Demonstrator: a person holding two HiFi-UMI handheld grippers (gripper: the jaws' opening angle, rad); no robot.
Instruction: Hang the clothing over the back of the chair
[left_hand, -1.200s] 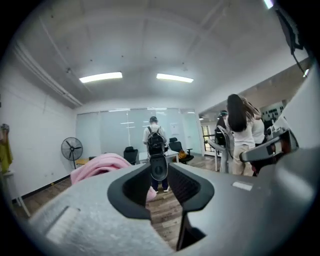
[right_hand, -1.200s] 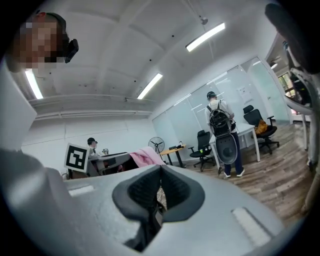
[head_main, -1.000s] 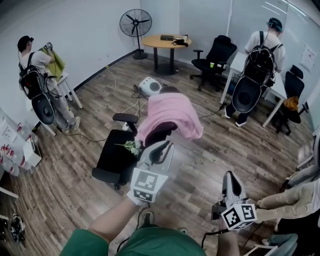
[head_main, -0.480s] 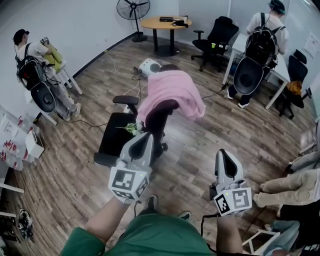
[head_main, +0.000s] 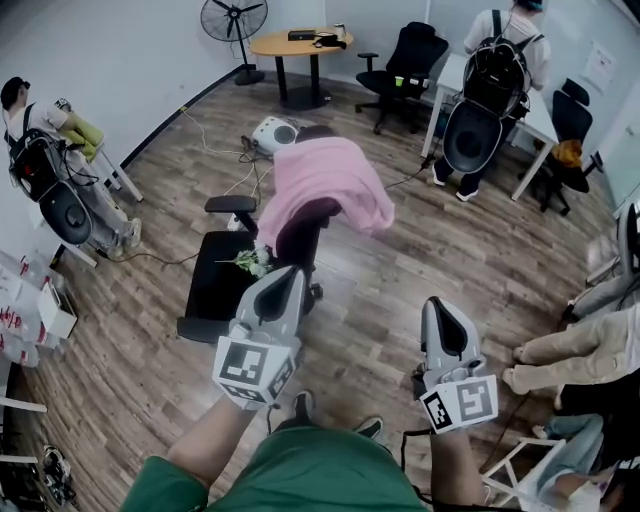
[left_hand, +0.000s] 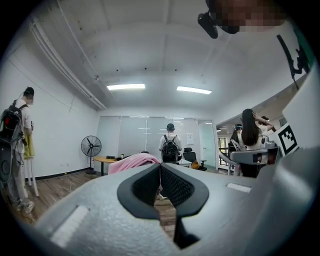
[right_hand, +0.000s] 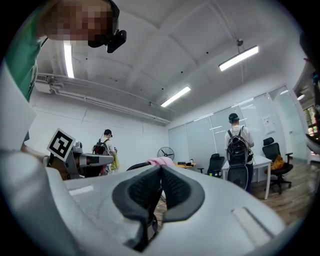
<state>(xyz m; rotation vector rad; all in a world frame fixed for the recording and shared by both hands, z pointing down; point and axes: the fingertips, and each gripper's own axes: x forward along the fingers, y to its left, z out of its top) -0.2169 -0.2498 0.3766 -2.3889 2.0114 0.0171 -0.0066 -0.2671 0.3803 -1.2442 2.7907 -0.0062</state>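
Nearest, the left gripper (left_hand: 161, 172) has its jaws pressed together with nothing between the pads. A second ago they stood a little apart, with their tips just under the hem of the pink garment (head_main: 325, 180). The right gripper (right_hand: 160, 175) is likewise closed and empty. Both have drawn back toward the person since then, so the garment now lies well ahead of the left jaws, and ahead and to the left of the right jaws, touching neither.

Just beyond the left jaw tips is the chair (head_main: 215, 290), with a sprig of flowers (head_main: 250, 262) on its seat. The garment is draped over the top of the backrest and stays there on its own, so the hanging looks done and the hands appear to be backing off.

The garment's long side seems to run from far-left to near-right in the head view. It falls on both sides of the backrest, and a loose corner points out to the right, away from the seat.

Farther off stand a fan (head_main: 225, 18) and a round table (head_main: 290, 45).
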